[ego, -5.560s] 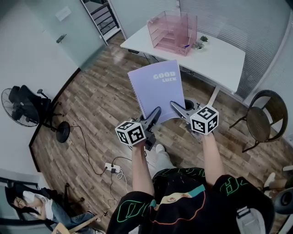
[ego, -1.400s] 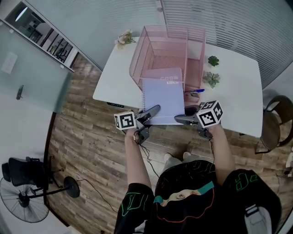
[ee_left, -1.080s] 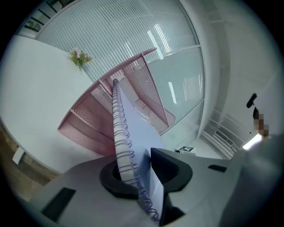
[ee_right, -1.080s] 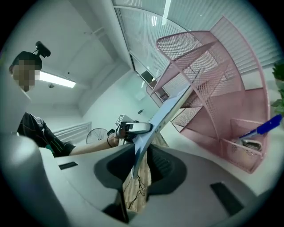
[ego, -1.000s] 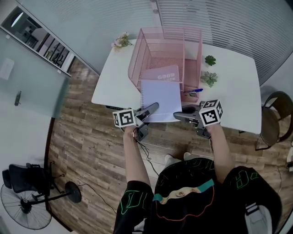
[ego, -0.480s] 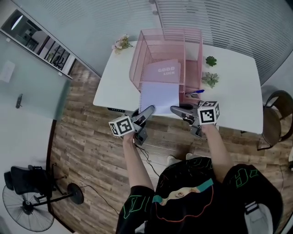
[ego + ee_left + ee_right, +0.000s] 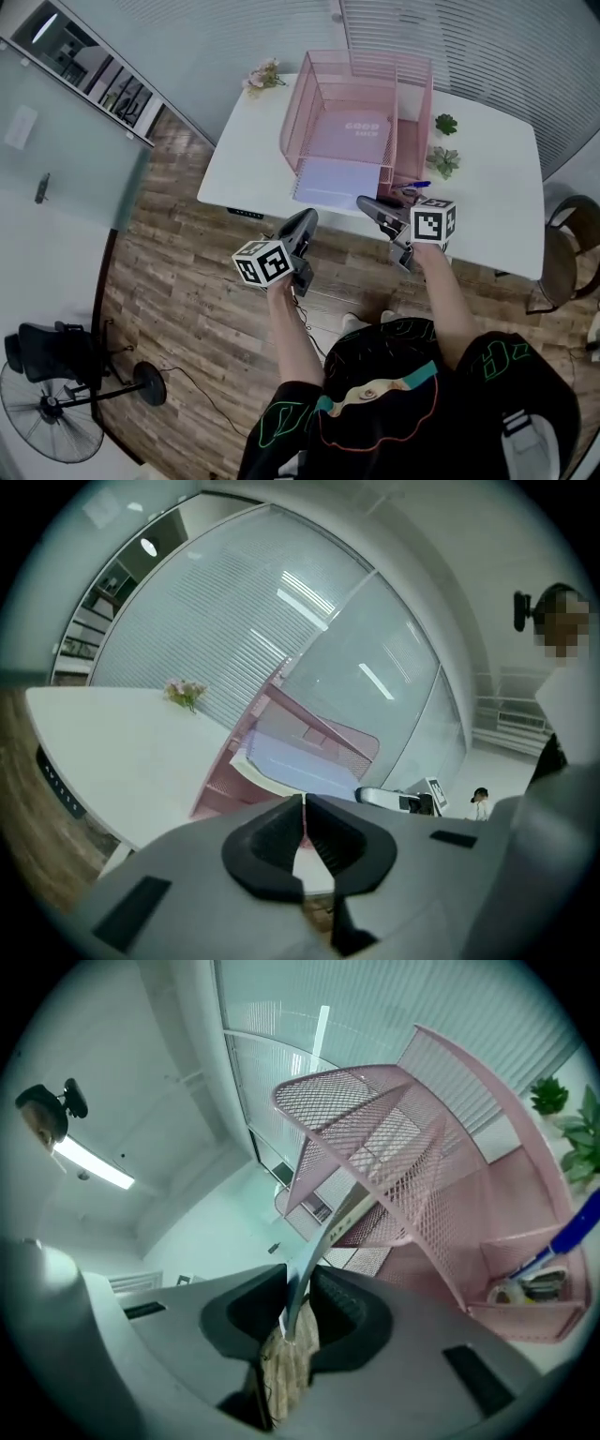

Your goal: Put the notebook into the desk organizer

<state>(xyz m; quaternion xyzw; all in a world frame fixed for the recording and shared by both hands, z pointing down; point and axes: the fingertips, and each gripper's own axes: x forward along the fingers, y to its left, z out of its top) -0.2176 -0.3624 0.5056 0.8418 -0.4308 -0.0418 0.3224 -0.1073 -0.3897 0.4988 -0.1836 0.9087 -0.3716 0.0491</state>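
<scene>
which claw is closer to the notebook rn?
Right. The right claw has the notebook's near edge between its jaws, which are opening. The left claw is apart from it, nearer the person, jaws closing on nothing.

You can read "GOOD" on the cover of the purple notebook point(image 7: 352, 141) lying in the pink desk organizer point(image 7: 302, 112); the smaller line beneath is too blurred for you to read
</scene>
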